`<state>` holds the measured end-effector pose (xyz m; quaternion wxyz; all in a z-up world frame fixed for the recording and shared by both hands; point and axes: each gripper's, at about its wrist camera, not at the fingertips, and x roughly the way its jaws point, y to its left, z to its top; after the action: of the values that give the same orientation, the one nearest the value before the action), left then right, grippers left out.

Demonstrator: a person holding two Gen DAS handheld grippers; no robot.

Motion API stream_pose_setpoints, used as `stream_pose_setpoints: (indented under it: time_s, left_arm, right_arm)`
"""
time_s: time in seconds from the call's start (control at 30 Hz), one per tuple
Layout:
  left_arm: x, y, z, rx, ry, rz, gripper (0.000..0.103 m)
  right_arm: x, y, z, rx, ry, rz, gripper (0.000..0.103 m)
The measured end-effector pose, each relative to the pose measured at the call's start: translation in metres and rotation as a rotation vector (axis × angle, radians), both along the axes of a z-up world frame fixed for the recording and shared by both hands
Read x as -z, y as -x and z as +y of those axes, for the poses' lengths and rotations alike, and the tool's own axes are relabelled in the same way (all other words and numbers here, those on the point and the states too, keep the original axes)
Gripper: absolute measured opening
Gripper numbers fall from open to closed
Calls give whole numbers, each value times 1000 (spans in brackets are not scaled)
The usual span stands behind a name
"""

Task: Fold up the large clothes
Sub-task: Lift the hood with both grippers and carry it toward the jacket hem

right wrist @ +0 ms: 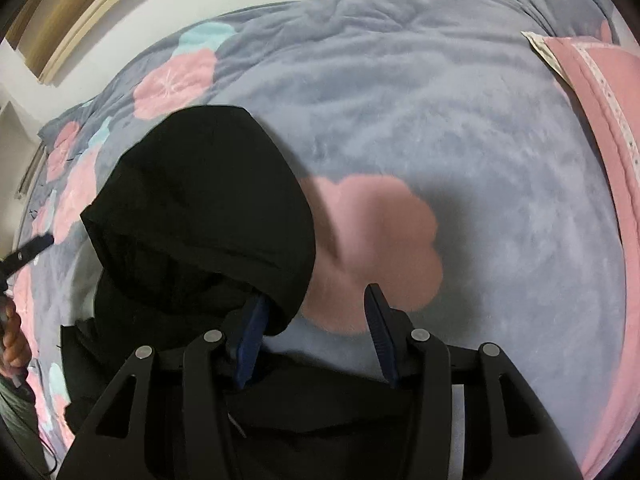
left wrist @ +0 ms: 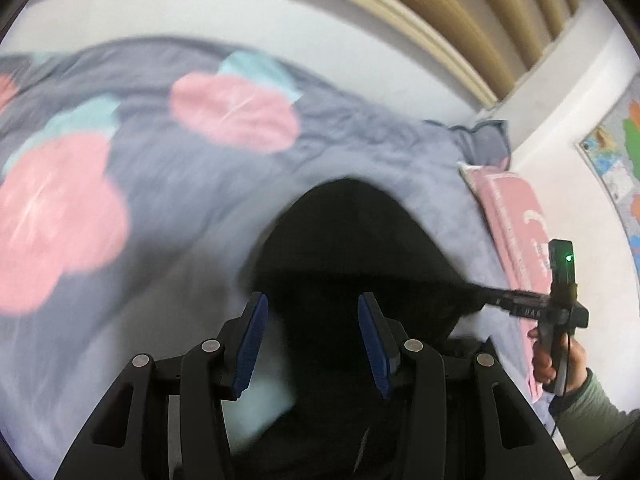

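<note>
Lying on grey-blue floral blanket (right wrist: 460,128), black hooded garment (right wrist: 200,208) reaches from centre toward 8 o'clock, hood edge touching left pad of right gripper (right wrist: 316,320). Right gripper spread, pinching nothing. Left gripper (left wrist: 312,332) spread above garment. Bare blanket from 12 to 3 o'clock; pink pillow (right wrist: 600,120) at 2.

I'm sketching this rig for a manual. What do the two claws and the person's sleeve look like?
Both claws, left and right, are black, with angular linkage arms, silver round pivot pins and blue ribbed pads. The right tool's handle carries a green light and a thin black cable. The sleeve is grey-green.
</note>
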<state>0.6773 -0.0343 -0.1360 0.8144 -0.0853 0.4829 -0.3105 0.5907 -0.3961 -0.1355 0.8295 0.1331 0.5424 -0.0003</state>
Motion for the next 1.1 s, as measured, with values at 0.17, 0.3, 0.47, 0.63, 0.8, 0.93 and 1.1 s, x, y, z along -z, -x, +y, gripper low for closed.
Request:
stream_pose_setpoints:
  time_s: [0.17,0.3,0.47,0.63,0.8,0.93,1.1]
  left_arm:
    - [2,-31,-43,12,49,-5,48]
    - [38,-47,-70,29,4,81,48]
    - [106,-47,-78,36,-154,217,48]
    - [105,-44,-76,24,-134,190,48]
    - [107,-37,-67,4,-107,171,48]
    - [108,-34,-69,13,-120,135,48]
    - [92,-32,-57,34,-88,128,48]
  right_arm:
    - [-33,-13,16,-46,-113,-121,51]
    - [-36,-27,36,-98,-165,-160,51]
    - [7,-38,46,-83,-58,-47,49]
    - [5,-17,57,-93,9,-82,48]
    - [46,-31,61,-102,36,0,48]
    - [87,-48,42,-44,-72,72,43]
    - [69,-46,44,-114,-29,78,47]
